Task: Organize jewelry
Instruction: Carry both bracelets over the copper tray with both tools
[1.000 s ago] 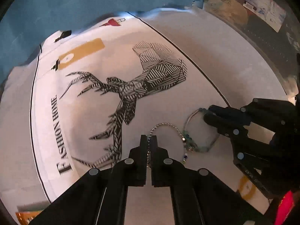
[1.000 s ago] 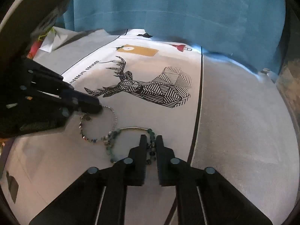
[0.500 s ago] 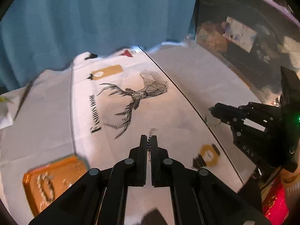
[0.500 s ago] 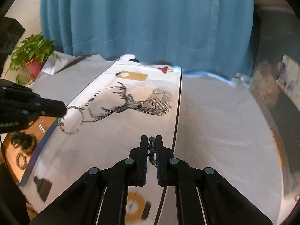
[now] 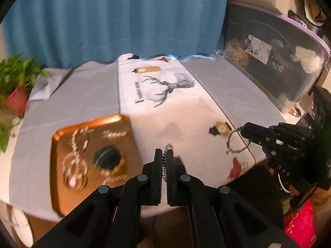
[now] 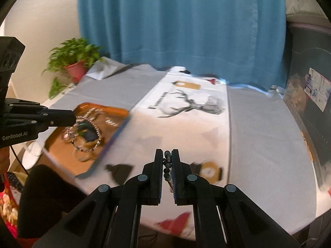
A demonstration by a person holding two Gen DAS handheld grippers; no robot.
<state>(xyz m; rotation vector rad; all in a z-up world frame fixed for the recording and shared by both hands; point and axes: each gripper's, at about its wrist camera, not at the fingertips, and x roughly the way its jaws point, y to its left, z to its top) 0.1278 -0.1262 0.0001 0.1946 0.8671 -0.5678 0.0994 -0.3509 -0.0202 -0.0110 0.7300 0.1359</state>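
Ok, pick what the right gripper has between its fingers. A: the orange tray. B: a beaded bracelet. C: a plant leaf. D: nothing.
B: the right gripper is shut on a beaded bracelet, dark beads showing between its fingers, well apart from the tray.

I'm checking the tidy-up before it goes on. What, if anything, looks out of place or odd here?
Nothing looks spilled or broken. Each gripper is shut on a bracelet held off the table: the left gripper on a chain bracelet, the right gripper on a beaded bracelet. The other jewelry lies in the orange tray.
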